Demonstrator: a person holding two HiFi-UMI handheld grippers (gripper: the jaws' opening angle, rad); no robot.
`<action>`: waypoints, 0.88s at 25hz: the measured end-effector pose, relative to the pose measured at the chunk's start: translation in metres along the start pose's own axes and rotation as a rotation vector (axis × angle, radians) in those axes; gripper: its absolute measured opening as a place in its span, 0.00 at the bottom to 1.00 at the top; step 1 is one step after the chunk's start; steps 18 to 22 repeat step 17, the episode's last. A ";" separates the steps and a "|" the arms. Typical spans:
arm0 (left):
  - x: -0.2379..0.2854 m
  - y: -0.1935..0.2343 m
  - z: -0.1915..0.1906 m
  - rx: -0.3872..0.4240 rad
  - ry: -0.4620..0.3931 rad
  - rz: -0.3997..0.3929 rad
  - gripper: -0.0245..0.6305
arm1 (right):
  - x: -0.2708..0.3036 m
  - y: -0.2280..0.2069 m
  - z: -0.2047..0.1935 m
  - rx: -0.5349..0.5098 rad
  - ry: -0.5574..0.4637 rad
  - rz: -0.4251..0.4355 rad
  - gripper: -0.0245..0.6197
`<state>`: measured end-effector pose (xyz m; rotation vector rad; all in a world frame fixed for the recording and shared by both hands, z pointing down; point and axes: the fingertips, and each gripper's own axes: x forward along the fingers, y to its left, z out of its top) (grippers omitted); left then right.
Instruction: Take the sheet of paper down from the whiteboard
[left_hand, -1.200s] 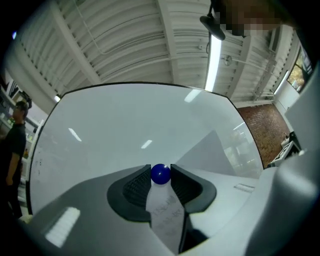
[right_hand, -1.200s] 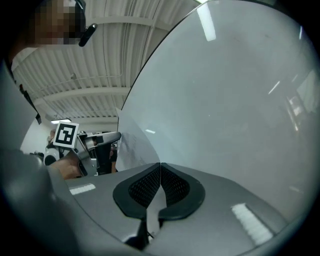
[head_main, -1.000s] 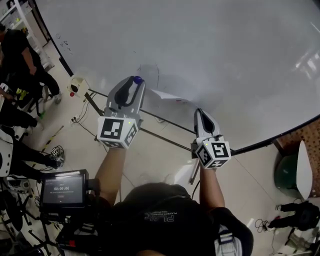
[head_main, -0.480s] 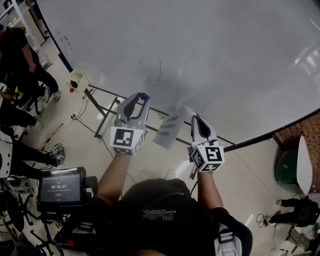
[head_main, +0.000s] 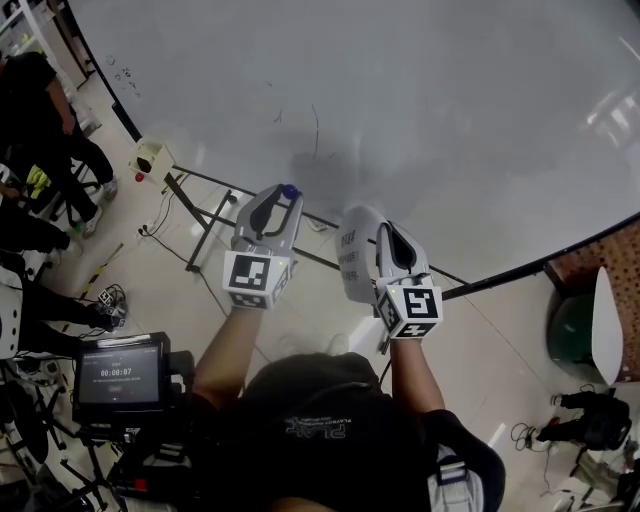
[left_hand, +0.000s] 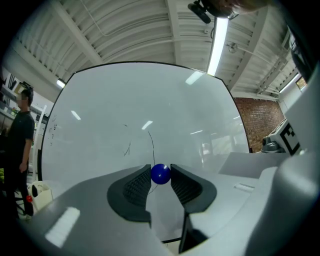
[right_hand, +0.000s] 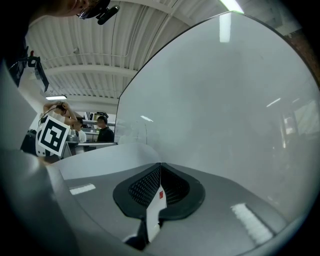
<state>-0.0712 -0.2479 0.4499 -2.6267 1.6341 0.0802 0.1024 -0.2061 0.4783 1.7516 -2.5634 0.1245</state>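
two grippers point level toward the whiteboard (head_main: 430, 100). the right gripper (head_main: 386, 230) has its jaws pressed together on one edge of the sheet of paper (head_main: 352, 258). the sheet is off the board and curls upright just left of that gripper, between the two tools. its print is too small to read. the left gripper (head_main: 284, 194) pinches a blue ball (left_hand: 160, 173) between its ribbed pads (left_hand: 136, 186). faint pen strokes (left_hand: 150, 142) mark the board behind the ball.
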 end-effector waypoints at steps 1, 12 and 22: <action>0.000 -0.001 0.000 0.006 0.000 -0.001 0.23 | 0.001 0.001 0.002 0.002 -0.005 0.004 0.06; 0.002 -0.009 0.004 0.054 -0.004 -0.016 0.23 | 0.013 0.012 0.005 0.007 -0.014 0.049 0.06; 0.003 -0.010 0.004 0.055 0.006 -0.018 0.23 | 0.016 0.013 0.007 0.012 -0.017 0.054 0.06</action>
